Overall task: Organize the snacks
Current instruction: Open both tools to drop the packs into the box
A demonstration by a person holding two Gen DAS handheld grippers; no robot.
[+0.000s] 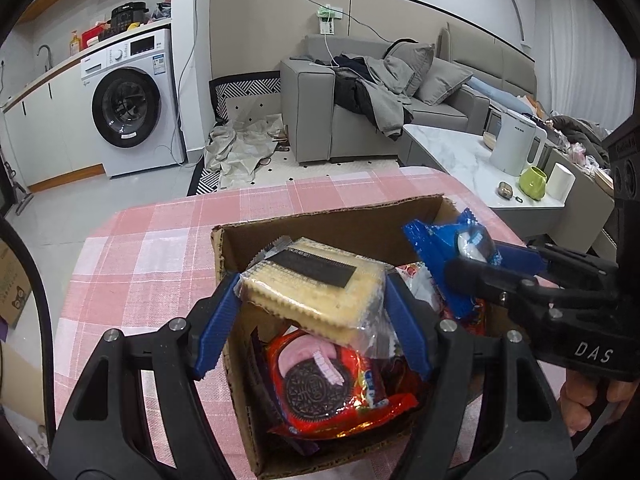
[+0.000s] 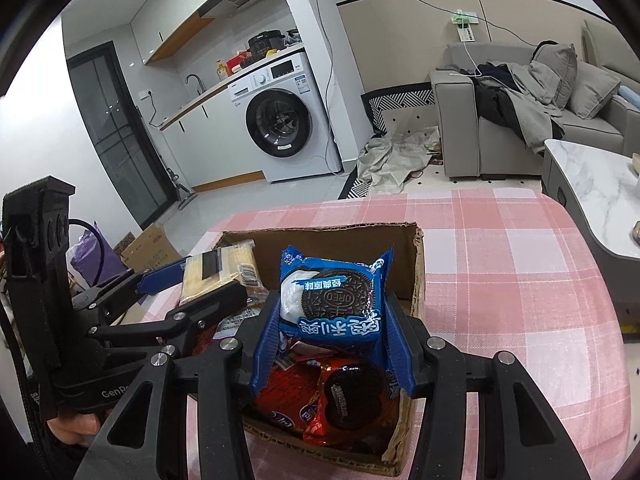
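Pink-white checked tablecloth (image 1: 160, 248); blue Oreo pack (image 2: 334, 300); brown box (image 2: 340, 240).

Two grippers are showing: the left gripper (image 1: 312, 300) is clamping one clear-wrapped pack of sandwich crackers (image 1: 310, 286), and the right gripper (image 2: 330, 316) is pinching one blue Oreo packet (image 2: 334, 294). One open cardboard box (image 2: 416, 276) is sitting on one table covered with a pink plaid cloth (image 2: 520, 280). At least two red snack packets (image 2: 348, 404) are lying inside the box; more wrappers are lying beneath them, too hidden to count. Behind, one washing machine (image 1: 128, 104), one grey sofa (image 1: 308, 112), one white kettle (image 1: 514, 144), one green mug (image 1: 532, 182) and one paper roll (image 1: 560, 181) are standing.
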